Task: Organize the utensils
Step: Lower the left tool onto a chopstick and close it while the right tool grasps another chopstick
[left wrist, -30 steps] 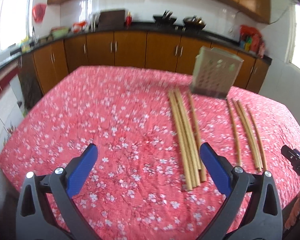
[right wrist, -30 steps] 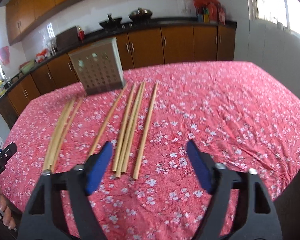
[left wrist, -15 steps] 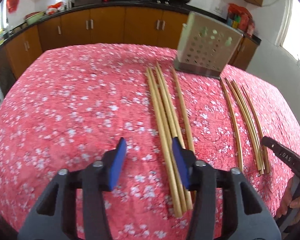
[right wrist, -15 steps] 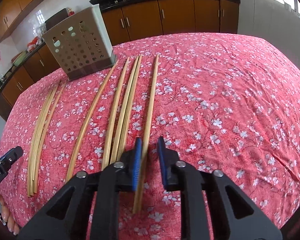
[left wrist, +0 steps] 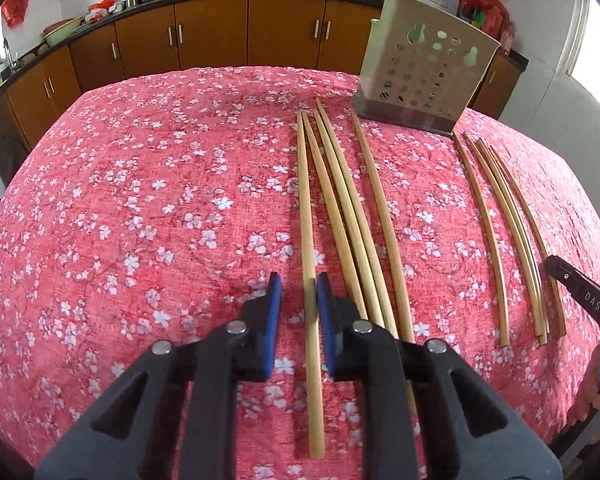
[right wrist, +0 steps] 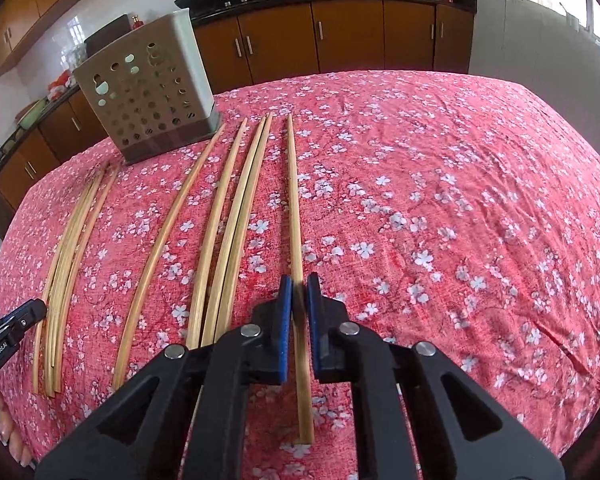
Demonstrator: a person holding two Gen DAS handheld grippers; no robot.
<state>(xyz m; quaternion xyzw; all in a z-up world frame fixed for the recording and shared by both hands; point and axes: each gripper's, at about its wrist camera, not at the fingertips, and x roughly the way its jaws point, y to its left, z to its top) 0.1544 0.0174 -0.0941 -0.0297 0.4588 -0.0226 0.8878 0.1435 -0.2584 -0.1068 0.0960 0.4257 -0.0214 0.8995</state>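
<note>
Bamboo is the stuff in hand — long, thin chopsticks lying lengthwise on a red flowered tablecloth (left wrist: 148, 200).

Nearest, in the left wrist view, the left tongs (left wrist: 299, 300) straddle the leftmost chopstick (left wrist: 306, 216) of a group of five. Their blue pads are closing on it near its near end; the right-hand pad looks to be touching the stick, while a gap shows on the other side, so I judge the grip not yet made. In the right wrist view the right tongs (right wrist: 299, 300) are nearly shut, with both pads pressed on the rightmost chopstick (right wrist: 294, 216), again close to its near end.

Beyond the left tongs lie that stick's four neighbours (left wrist: 352, 216), close together and partly touching. Well to their right sits the other bundle (left wrist: 508, 224), where the tip of the right tongs shows at the frame's edge.

Farthest, at the sticks' far ends, a pale holder with round holes (left wrist: 424, 76) stands upright on the table — presumably where the sticks should go.

These sticks should be light and stiff, but smooth and thin, so they may roll or pivot between flat pads. Held so near one end, the long free part will likely swing; a hold nearer the middle would steady it.
</note>
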